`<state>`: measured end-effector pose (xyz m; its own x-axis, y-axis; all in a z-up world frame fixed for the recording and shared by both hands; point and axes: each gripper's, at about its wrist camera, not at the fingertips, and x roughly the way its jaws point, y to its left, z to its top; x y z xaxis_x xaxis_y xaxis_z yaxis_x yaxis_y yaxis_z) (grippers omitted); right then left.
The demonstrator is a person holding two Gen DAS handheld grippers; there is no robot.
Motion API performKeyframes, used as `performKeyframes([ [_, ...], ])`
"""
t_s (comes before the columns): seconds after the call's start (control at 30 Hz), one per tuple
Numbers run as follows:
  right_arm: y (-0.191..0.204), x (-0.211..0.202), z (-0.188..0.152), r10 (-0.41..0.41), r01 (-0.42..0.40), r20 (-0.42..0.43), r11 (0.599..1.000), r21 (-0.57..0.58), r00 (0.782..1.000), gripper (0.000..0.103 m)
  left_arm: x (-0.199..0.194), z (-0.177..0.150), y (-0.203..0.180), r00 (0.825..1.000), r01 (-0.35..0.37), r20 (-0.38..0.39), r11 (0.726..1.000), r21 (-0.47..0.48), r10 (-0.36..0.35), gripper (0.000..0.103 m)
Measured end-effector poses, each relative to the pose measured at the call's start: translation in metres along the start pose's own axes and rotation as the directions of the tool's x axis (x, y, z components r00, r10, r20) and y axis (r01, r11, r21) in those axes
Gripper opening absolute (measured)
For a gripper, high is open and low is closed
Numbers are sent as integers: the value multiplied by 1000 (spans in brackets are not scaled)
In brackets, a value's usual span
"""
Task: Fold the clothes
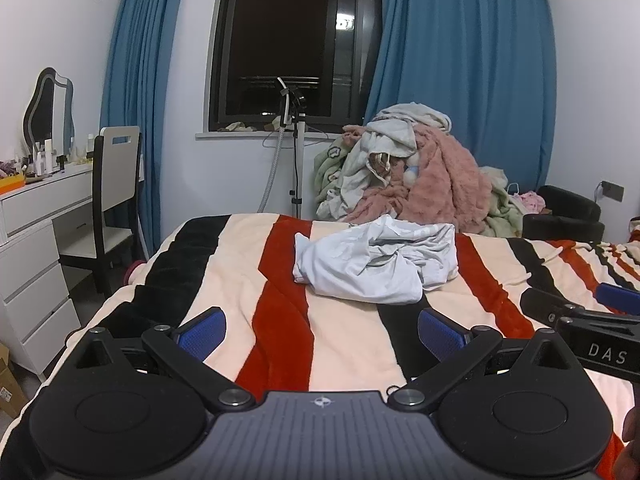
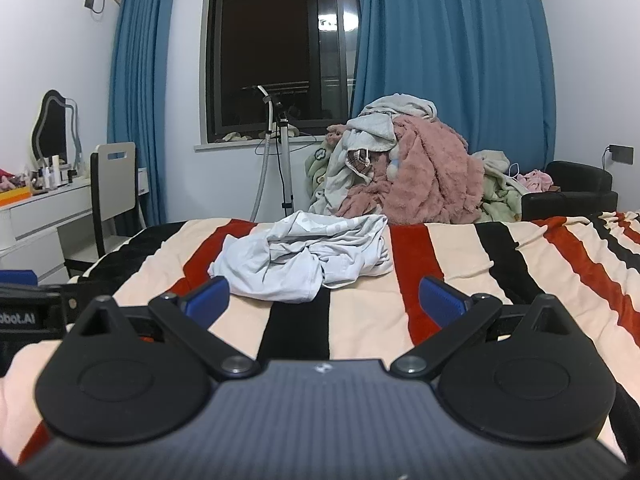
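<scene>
A crumpled pale grey-white garment [image 1: 372, 262] lies bunched on the striped bed blanket [image 1: 280, 320], also seen in the right wrist view as the same garment [image 2: 304, 258] on the blanket [image 2: 500, 280]. My left gripper [image 1: 322, 334] hovers open above the blanket, short of the garment, nothing between its blue pads [image 1: 204, 334]. My right gripper [image 2: 324, 300] is open too, its left pad [image 2: 208, 300] just in front of the garment's near edge. The right gripper's body [image 1: 592, 328] shows at the right edge of the left wrist view.
A tall pile of clothes and pink fleece [image 1: 408, 172] sits behind the bed under blue curtains [image 1: 460, 60]. A white dresser [image 1: 36, 240] with a chair [image 1: 116, 200] stands left. A stand with a hose [image 1: 296, 152] is by the window. A black armchair [image 1: 568, 216] is at right.
</scene>
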<state>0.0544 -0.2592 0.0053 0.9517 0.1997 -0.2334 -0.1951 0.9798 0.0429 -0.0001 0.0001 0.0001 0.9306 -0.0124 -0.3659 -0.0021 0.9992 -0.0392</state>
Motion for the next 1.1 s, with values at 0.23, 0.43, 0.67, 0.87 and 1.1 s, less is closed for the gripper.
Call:
performKeyframes([
  [0.23,5,3,1,-11,11,-9,1000,-6,1000,103,-4,4,3,1000,-5,14,1000,-5,5,103],
  [0.43,3,2,-2,-14,14,-6,1000,-2,1000,103,-8,9,1,1000,-10,21,1000,-8,11,103],
  [0.67,1,-3,0,-10,10,17,1000,8,1000,103,-9,11,0,1000,-13,12,1000,-12,13,103],
  [0.87,2,-2,0,-12,12,14,1000,2,1000,103,-7,8,-5,1000,-12,12,1000,12,12,103],
  [1.1,2,0,-1,-10,10,10,1000,22,1000,103,-10,9,-3,1000,1,24,1000,1,-1,103],
])
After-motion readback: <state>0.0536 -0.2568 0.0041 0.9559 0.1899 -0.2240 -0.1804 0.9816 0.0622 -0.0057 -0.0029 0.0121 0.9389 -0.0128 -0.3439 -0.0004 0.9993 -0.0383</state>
